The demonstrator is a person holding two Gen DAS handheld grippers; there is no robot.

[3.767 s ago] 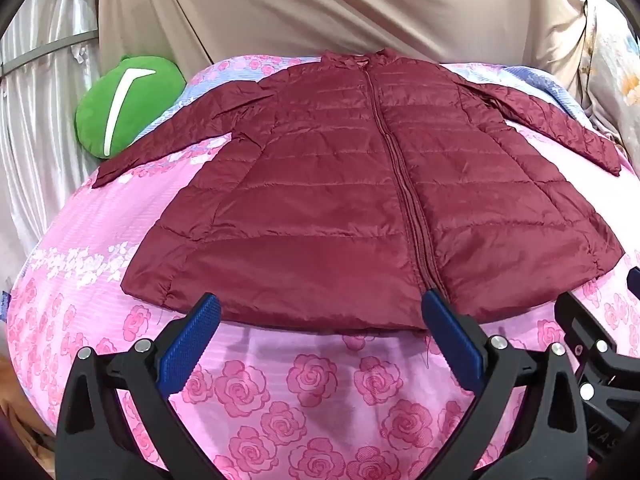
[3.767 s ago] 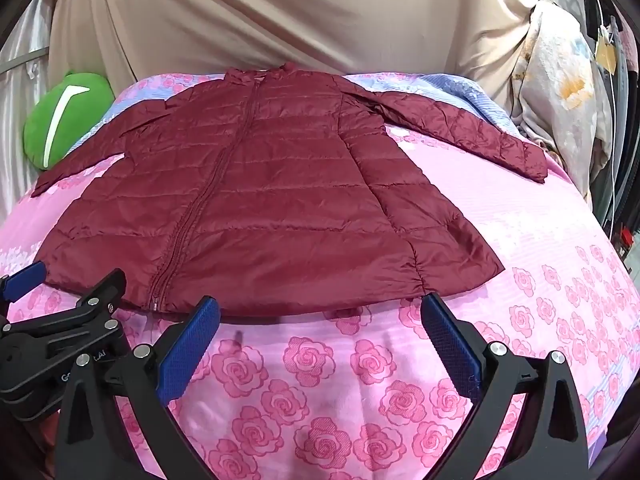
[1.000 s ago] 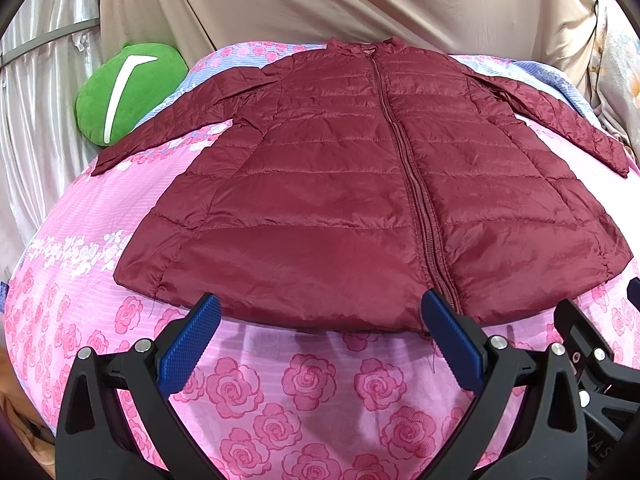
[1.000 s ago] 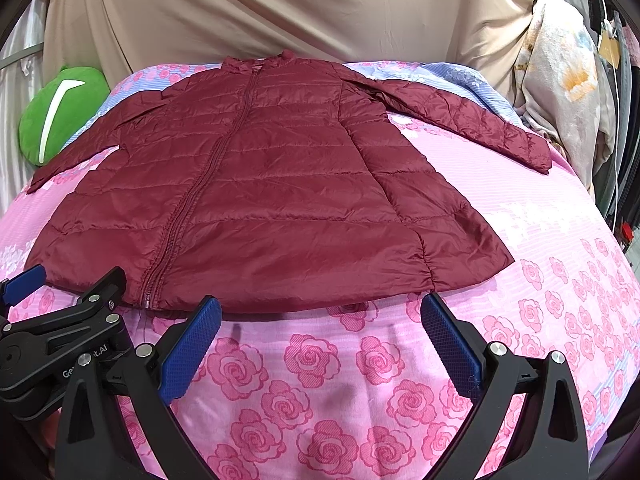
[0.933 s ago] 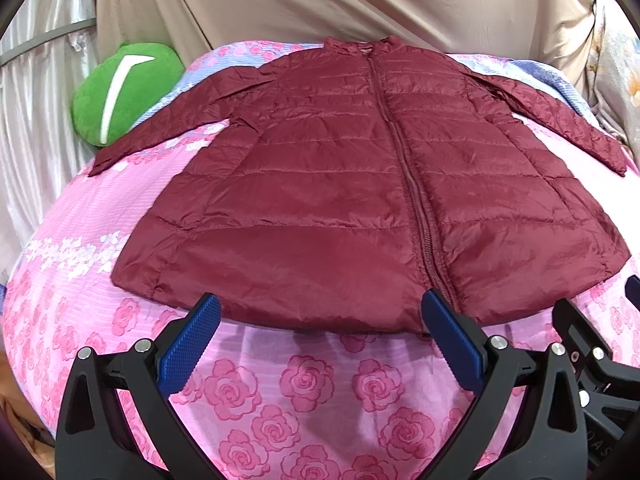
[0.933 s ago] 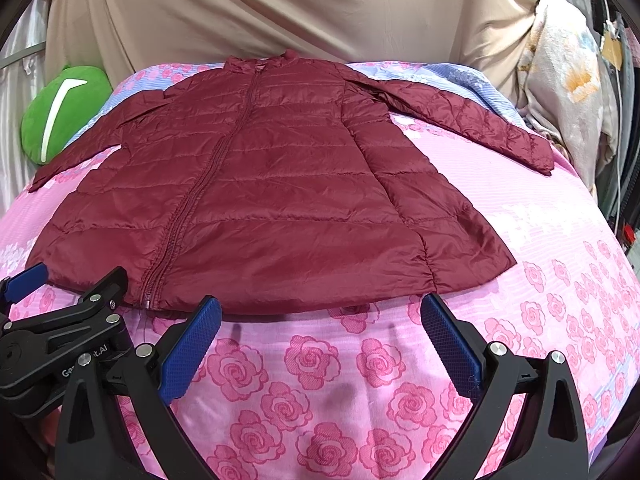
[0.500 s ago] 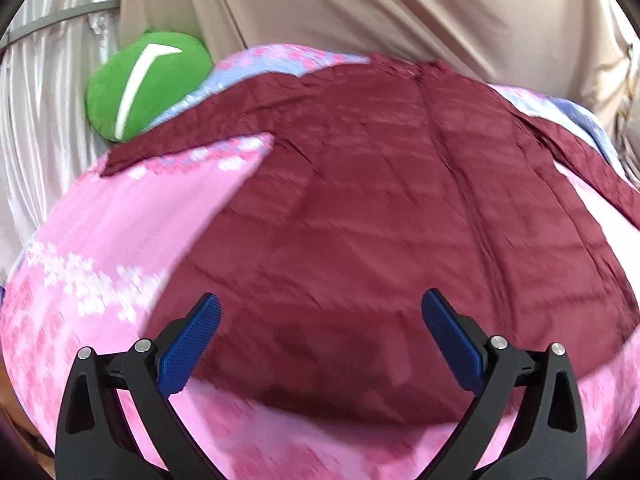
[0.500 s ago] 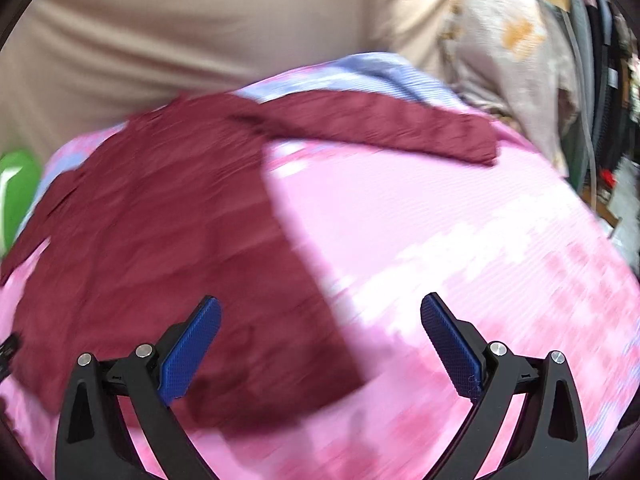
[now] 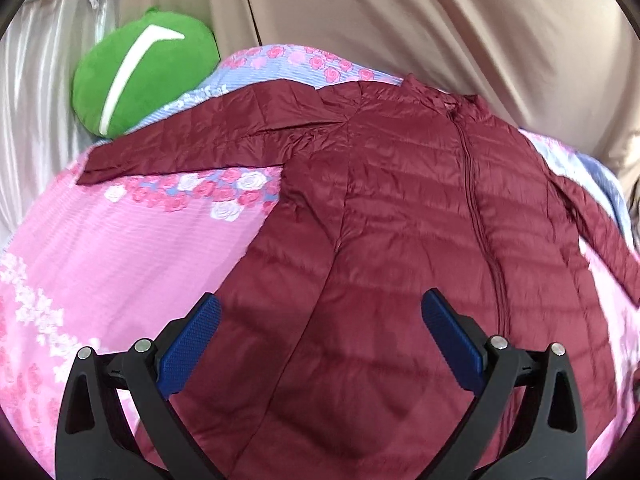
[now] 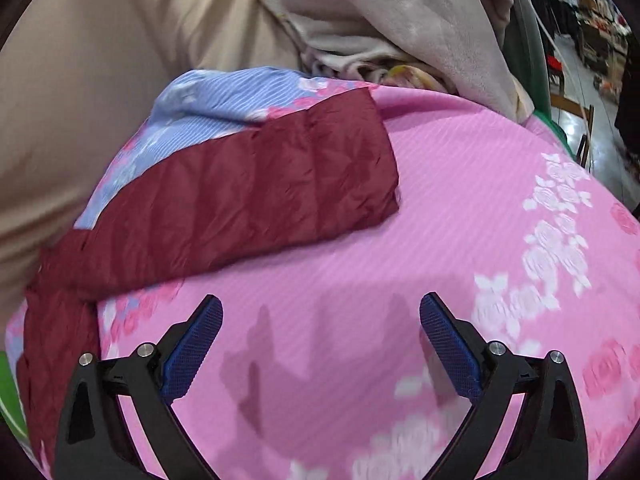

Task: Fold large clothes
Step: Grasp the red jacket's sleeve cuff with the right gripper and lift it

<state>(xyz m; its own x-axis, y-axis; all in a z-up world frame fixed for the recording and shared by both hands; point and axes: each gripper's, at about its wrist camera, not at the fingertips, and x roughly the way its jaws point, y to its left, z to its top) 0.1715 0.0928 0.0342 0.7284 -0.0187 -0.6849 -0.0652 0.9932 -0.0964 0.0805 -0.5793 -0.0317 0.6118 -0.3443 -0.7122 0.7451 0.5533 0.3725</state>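
Note:
A maroon quilted jacket (image 9: 400, 220) lies flat and zipped on a pink rose-print bed cover (image 9: 120, 240), sleeves spread out. My left gripper (image 9: 320, 320) is open and empty, hovering over the jacket's left front panel, with its left sleeve (image 9: 192, 144) stretching away at upper left. My right gripper (image 10: 320, 320) is open and empty above bare cover, just short of the jacket's right sleeve (image 10: 248, 196), whose cuff end (image 10: 360, 160) lies ahead of it. The jacket's body is mostly out of the right wrist view.
A green plush cushion (image 9: 140, 76) sits at the bed's far left corner. Beige draped cloth (image 9: 400, 20) hangs behind the bed. A pile of pale fabric (image 10: 400, 20) lies beyond the right sleeve. The bed's right edge (image 10: 560, 136) drops off toward a shop floor.
Both grippers moved forward from the jacket's hem and apart: the left up over the left front panel, the right out toward the right sleeve's cuff. Both stayed open.

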